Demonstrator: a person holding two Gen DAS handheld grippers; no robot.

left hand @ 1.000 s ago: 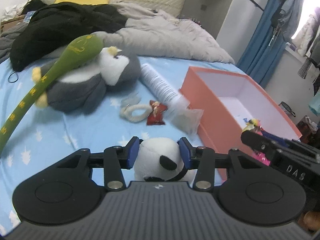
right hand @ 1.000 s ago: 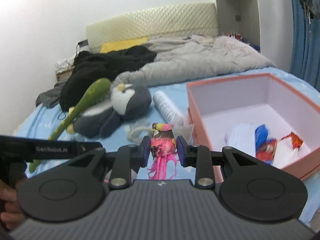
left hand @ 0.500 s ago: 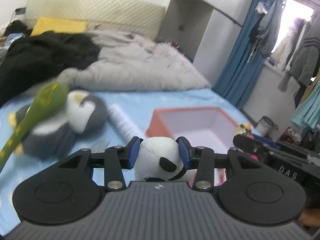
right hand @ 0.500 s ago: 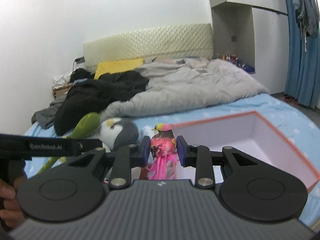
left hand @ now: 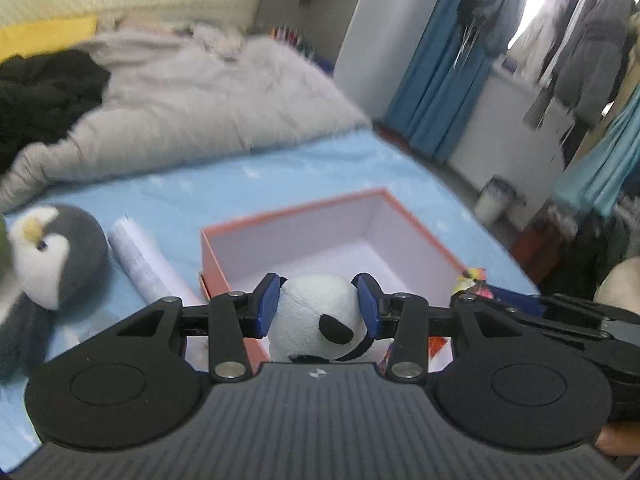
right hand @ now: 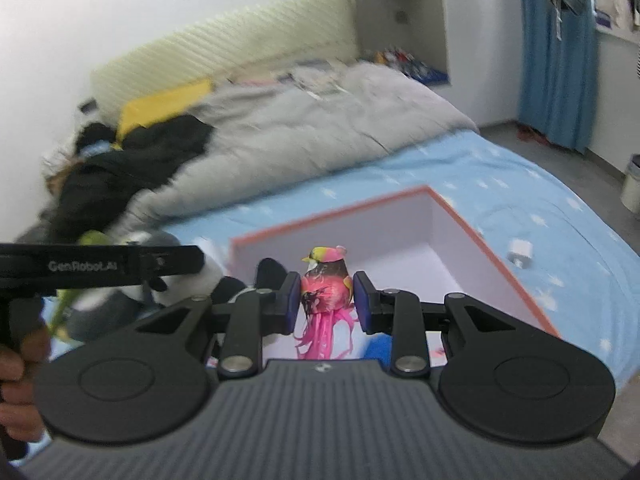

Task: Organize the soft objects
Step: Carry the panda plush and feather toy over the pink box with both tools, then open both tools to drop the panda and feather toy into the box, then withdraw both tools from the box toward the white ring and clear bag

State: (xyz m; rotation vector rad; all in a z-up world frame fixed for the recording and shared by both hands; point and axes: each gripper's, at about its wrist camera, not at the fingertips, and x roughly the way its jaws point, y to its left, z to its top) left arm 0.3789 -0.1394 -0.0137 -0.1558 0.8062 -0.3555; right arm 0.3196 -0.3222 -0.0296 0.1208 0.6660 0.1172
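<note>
I'm carrying both toys w/ each hand-held gripper clenched: left hand-held gripper grasping panda, right hand-held gripper grasping bird. I'm waiting to release til well inside box.

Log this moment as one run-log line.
left gripper: shut on white panda plush | right gripper: shut on pink bird toy | both above open orange cardboard box | grey penguin plush: on bed
</note>
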